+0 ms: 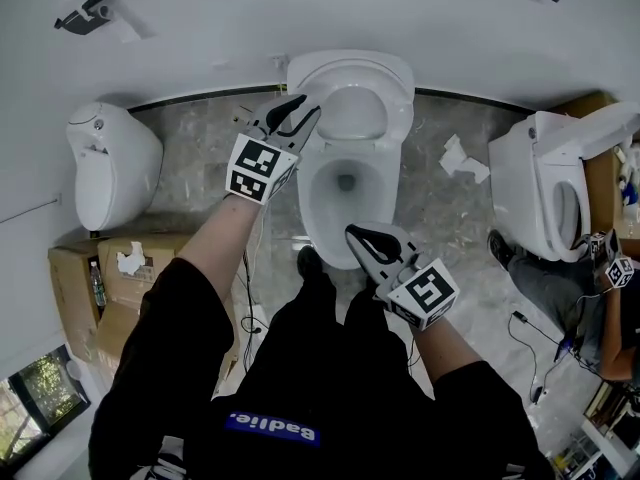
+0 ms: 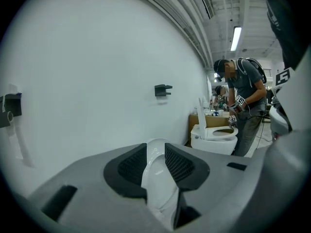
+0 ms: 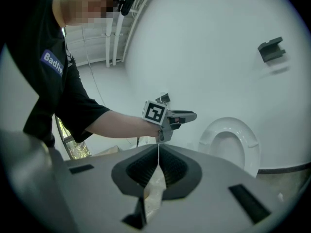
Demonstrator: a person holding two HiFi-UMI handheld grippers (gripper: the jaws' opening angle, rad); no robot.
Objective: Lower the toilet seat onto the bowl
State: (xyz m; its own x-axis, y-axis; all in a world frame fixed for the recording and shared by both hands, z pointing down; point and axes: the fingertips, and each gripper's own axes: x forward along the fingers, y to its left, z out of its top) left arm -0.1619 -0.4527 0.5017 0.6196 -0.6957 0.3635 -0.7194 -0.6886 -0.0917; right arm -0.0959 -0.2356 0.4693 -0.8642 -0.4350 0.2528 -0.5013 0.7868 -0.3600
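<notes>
The toilet seat point(image 1: 392, 103) stands upright behind the bowl point(image 1: 318, 203). Its left rim sits between the half-parted jaws of the left gripper point(image 1: 305, 110), apparently unclamped. The right gripper point(image 1: 358, 236), closed on nothing, is farther off at the bowl's front.

Count on inspection: you face two white ceramic toilets with raised seats, the centre toilet point(image 1: 315, 203) and the right-hand toilet point(image 1: 525, 188), plus one closed white ceramic fixture point(image 1: 110, 163). You hold two grey two-jaw grippers, the left gripper point(image 1: 308, 106) and the right gripper point(image 1: 355, 236). Two dark wall brackets point(image 1: 85, 10). Two crumpled white papers point(image 1: 462, 158). One other person point(image 1: 610, 318).
</notes>
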